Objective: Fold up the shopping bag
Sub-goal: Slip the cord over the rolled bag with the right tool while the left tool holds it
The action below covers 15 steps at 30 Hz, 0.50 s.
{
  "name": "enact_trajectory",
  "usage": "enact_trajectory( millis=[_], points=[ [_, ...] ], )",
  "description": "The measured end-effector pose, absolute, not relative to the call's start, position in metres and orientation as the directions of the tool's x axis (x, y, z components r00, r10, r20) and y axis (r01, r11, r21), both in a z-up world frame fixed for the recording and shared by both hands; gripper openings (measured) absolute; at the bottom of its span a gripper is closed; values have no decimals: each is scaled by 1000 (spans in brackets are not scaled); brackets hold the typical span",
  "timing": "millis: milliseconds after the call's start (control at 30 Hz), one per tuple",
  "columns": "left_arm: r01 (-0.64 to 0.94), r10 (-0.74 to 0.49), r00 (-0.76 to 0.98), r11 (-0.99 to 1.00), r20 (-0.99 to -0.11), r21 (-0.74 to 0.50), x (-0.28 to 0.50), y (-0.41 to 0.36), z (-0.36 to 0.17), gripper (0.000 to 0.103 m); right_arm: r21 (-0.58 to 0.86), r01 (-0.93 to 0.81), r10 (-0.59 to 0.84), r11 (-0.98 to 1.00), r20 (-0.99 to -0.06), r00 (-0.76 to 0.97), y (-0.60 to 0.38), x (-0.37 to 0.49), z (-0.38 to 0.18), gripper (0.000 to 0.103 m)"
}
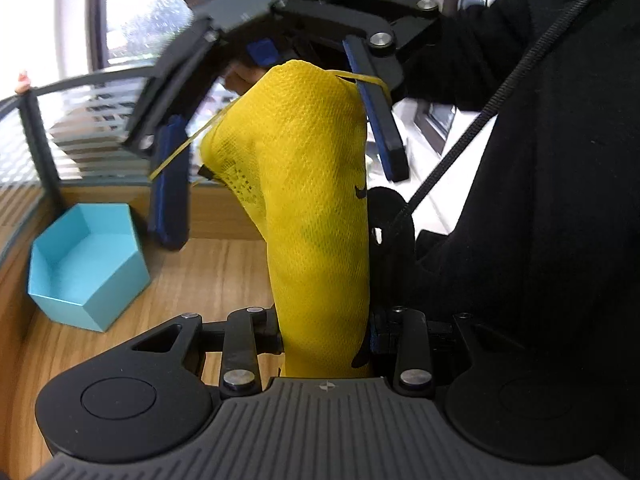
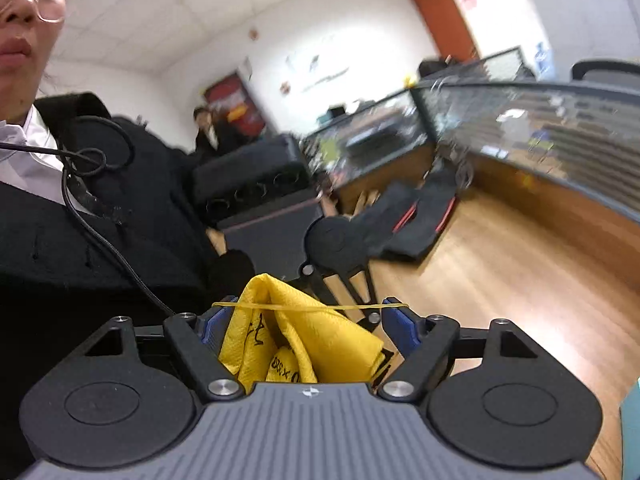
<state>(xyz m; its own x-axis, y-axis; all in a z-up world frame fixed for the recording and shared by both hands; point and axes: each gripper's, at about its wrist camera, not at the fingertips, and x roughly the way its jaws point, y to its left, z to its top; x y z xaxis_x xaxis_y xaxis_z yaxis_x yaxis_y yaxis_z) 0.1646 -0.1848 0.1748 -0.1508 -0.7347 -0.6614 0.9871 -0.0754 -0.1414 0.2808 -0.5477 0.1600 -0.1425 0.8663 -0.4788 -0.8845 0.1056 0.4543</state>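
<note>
**Rolled yellow bag held in mid-air, rubber band stretched over its end**

Far left: a blue box [image 1: 86,266] on the wooden counter [image 1: 192,288], against a glass partition [image 1: 28,148]. Centre: yellow shopping bag [image 1: 316,216], bundled into a tight roll, raised off the counter. Left gripper [image 1: 326,340] fingers closed on the roll's lower end, probably to steady it. Right gripper [image 2: 308,316] fingers spread wide around the top end, gripping nothing themselves, a rubber band [image 2: 312,307] stretched across the tips, seemingly so it can slip over the bundle. Right: black sleeve [image 1: 460,68], then an office room with an orange door [image 2: 444,16].
</note>
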Motion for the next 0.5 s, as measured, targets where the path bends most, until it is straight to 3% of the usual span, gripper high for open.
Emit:
enact_trajectory(
  millis=[100, 200, 500],
  points=[
    [985, -719, -165, -91, -675, -144, 163, -190, 175, 37, 388, -915, 765, 113, -621, -169, -522, 280, 179, 83],
    [983, -704, -180, -107, -687, -148, 161, -195, 175, 37, 313, -945, 694, 99, -702, -160, -502, 274, 198, 83],
    [979, -672, -201, -117, -713, -165, 164, -202, 175, 37, 170, -982, 574, 82, -813, -93, -469, 259, 222, 83]
  ],
)
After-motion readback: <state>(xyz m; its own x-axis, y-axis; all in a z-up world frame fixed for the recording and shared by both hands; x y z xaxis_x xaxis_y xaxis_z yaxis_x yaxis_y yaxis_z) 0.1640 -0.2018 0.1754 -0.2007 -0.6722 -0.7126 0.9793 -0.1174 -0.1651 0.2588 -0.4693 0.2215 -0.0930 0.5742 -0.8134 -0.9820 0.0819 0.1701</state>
